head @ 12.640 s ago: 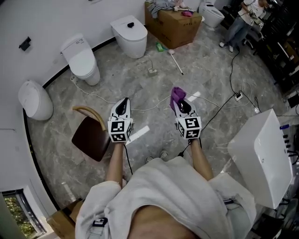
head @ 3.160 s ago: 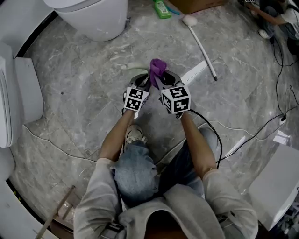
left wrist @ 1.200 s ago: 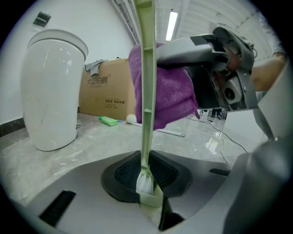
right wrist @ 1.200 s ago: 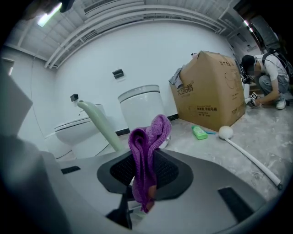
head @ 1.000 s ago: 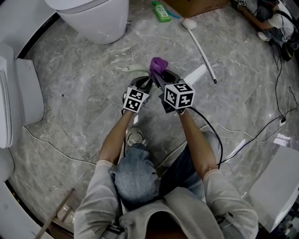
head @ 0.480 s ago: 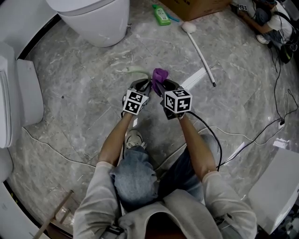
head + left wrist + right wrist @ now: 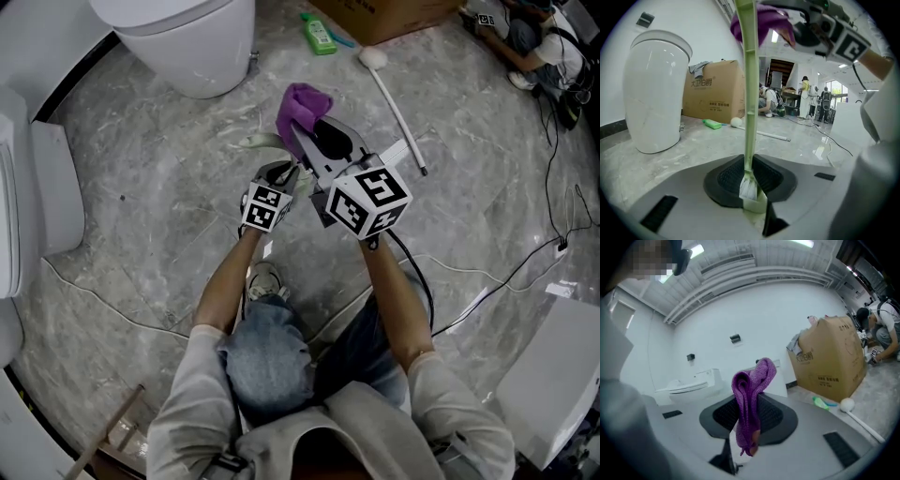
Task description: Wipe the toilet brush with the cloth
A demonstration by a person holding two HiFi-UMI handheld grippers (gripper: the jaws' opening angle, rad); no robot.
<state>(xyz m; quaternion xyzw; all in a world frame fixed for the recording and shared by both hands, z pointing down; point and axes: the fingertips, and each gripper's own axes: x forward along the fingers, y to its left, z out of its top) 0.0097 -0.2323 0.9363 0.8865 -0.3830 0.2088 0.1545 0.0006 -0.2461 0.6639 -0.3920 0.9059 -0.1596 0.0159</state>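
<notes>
On grey marble floor [image 7: 150, 216] stand a white toilet [image 7: 178, 42], a cardboard box [image 7: 394, 17].

The cloth [image 7: 302, 103] is purple, in a fine knit texture. The toilet brush [image 7: 749, 84] has a pale green handle and white bristles. The left gripper [image 7: 284, 172] and right gripper [image 7: 307, 131] carry cubes of black-and-white squares. The floor [image 7: 159, 187] is grey, veined marble. In the head view there is a white toilet [image 7: 178, 37] at eleven o'clock, a green bottle [image 7: 320, 35] at twelve and a brown box [image 7: 394, 14] at one.
</notes>
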